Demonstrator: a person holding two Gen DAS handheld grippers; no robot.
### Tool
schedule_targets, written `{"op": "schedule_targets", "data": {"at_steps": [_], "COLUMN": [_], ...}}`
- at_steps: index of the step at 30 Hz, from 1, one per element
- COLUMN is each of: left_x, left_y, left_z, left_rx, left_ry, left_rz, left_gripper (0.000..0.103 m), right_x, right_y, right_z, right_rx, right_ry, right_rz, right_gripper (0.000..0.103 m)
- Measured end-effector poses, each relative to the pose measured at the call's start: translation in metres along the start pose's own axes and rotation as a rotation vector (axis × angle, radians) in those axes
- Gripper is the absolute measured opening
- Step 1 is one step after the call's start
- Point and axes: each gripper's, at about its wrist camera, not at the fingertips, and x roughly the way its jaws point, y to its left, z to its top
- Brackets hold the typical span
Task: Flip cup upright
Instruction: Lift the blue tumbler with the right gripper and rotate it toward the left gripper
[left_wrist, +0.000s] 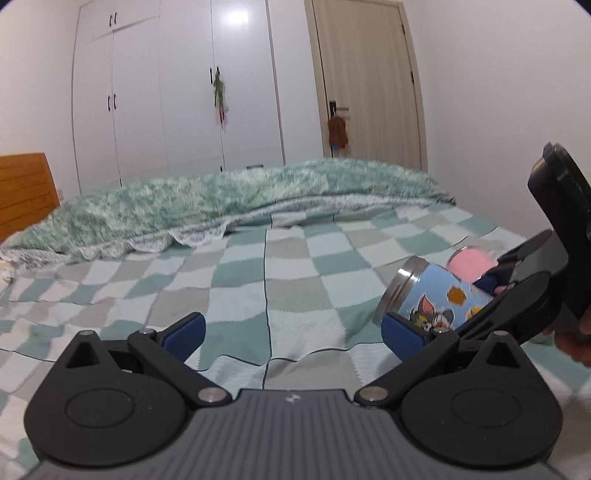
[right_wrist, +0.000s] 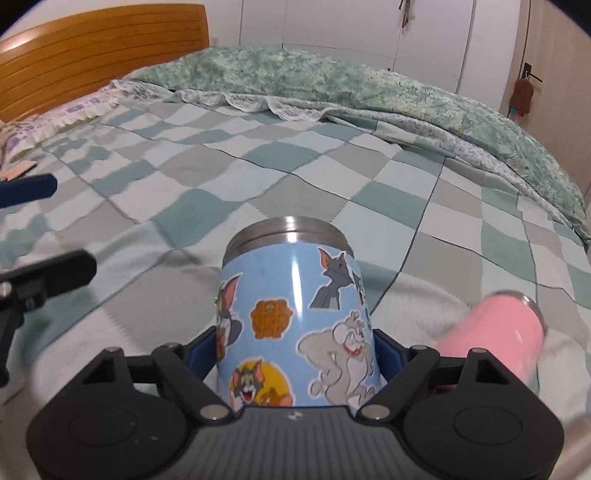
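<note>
The left gripper (left_wrist: 293, 334) hung over the checked blanket (left_wrist: 229, 280) with its fingers spread wide and nothing between them. To its right, the right gripper (right_wrist: 295, 350) clasped the blue cartoon cup (right_wrist: 295, 325) by its sides, lifted and tilted. A pink cup (right_wrist: 495, 339) lay on the blanket just beside it.

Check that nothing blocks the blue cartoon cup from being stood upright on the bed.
Nothing visible blocks it. The right gripper already clamps the blue cup, tilted above the checkered blanket. The pink cup lies to its right, apart. The left gripper is open, off to the side.
</note>
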Motion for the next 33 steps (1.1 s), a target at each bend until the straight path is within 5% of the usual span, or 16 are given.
{"op": "schedule_targets", "data": {"at_steps": [14, 23, 33], "left_x": [-0.150, -0.172, -0.176], "left_y": [-0.014, -0.011, -0.013], "left_z": [-0.032, -0.071, -0.077], "left_rx": [-0.041, -0.061, -0.071], "left_ry": [-0.001, 0.059, 0.089], "left_rz": [0.003, -0.001, 0.021], "left_gripper": [0.103, 0.103, 0.103], "right_x": [-0.132, -0.104, -0.098], "right_y": [0.064, 0.073, 0.066], "right_z": [-0.071, -0.115, -0.123], "right_rx": [0.122, 0.293, 0.340], "right_ry": [0.059, 0.162, 0.082], "right_rz": [0.094, 0.071, 0.043], "right_gripper": [0.084, 0.084, 0.086]}}
